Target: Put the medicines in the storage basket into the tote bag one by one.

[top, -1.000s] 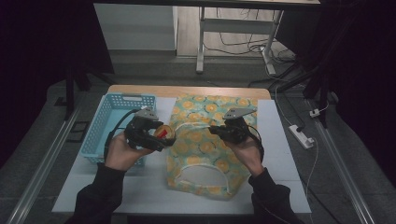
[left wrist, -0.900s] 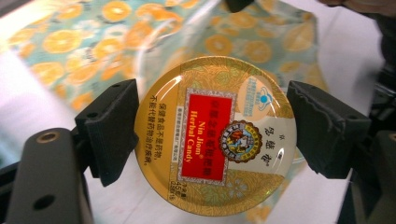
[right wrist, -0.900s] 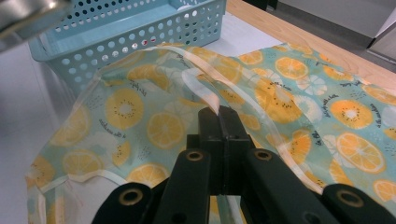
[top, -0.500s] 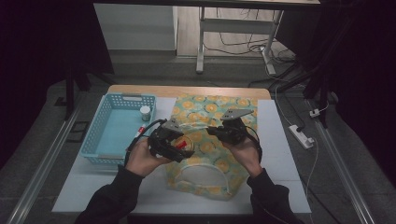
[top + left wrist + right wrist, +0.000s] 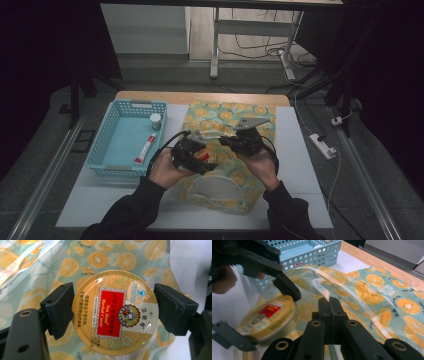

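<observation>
left tool [image 5: 113,312]: you've carried the candy tin [image 5: 115,312], clamped, from basket [image 5: 112,150] over bag [image 5: 225,120]
right tool [image 5: 329,305]: pinched shut on bag rim, holding mouth up

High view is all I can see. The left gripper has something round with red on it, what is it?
Observer: A round gold candy tin with a red Herbal Candy label. The left gripper clamps its rim on both sides.
Operator: And the right gripper?
Observer: The right gripper is shut, pinching the clear strip at the edge of the bag.
Operator: Is the tin inside the bag?
Observer: Not that I can see. It hangs tilted, label up, beside that strip.
</observation>
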Action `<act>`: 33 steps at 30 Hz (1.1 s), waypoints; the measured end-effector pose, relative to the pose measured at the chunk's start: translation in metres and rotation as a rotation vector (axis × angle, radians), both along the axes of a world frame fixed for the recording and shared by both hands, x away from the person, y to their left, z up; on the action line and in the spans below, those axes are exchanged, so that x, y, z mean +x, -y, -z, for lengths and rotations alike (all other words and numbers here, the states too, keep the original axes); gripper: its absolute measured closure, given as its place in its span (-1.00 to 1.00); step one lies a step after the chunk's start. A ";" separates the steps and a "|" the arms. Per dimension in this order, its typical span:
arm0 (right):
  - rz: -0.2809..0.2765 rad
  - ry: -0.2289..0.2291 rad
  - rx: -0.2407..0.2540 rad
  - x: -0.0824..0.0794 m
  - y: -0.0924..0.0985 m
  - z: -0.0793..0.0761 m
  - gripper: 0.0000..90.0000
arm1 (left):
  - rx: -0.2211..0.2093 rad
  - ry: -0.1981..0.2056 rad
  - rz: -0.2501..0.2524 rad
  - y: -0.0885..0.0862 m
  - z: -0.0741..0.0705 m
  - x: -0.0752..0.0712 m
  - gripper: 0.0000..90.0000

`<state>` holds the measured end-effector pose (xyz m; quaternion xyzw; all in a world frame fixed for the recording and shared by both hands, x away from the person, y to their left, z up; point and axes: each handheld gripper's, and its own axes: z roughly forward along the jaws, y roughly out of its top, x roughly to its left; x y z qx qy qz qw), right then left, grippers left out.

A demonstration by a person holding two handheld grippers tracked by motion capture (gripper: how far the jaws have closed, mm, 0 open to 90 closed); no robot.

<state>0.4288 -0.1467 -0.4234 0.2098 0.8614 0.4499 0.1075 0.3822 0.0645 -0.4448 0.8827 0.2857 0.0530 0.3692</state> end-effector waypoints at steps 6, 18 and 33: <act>-0.005 0.001 -0.004 -0.001 -0.001 0.001 1.00 | -0.008 -0.008 -0.008 0.009 0.007 0.011 -0.54; -0.008 0.001 -0.007 -0.002 -0.003 0.002 1.00 | -0.006 -0.006 -0.068 0.025 0.017 0.037 -0.54; -0.001 -0.003 -0.033 0.003 -0.005 0.012 1.00 | 0.034 0.007 -0.159 0.030 0.048 0.063 -0.54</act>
